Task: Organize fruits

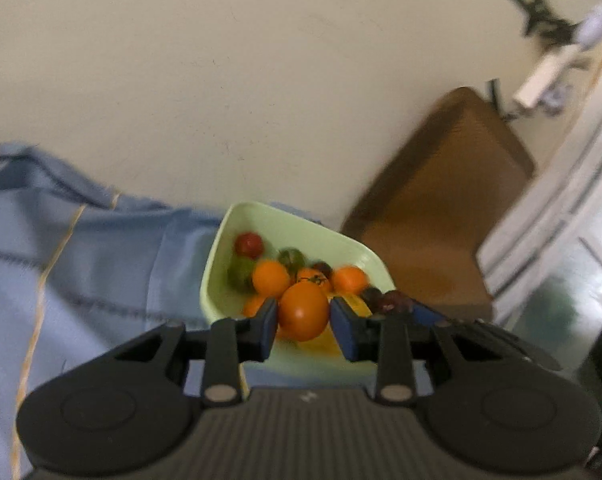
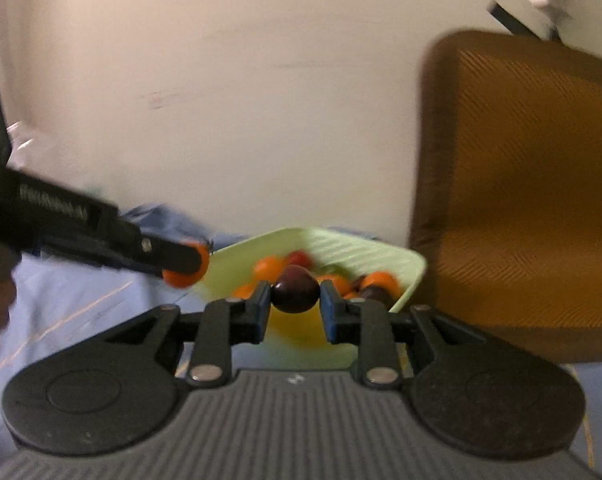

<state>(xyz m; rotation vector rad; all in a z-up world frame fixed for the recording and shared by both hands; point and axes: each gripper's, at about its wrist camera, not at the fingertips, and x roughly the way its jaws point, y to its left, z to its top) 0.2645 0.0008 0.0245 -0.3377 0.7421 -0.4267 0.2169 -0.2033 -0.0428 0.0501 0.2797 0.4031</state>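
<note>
Pale green plastic dish (image 1: 221,240) of mixed fruits on blue cloth (image 1: 81,260), left gripper (image 1: 304,318) clamping a round orange fruit (image 1: 303,311), right gripper (image 2: 295,300) clamping a dark purple round fruit (image 2: 294,289), brown chair (image 2: 521,200) beside.

Brown chair (image 2: 521,200) beside crowded bowl (image 2: 381,250)

Your left gripper (image 1: 303,317) hides the near part of the green tray (image 1: 221,248) and the yellow fruit (image 1: 321,342) under it. Dark fruits (image 1: 385,300) at tray's rt edge too blurred to ID. Brown chair (image 2: 521,200) cut off at rt edge.
</note>
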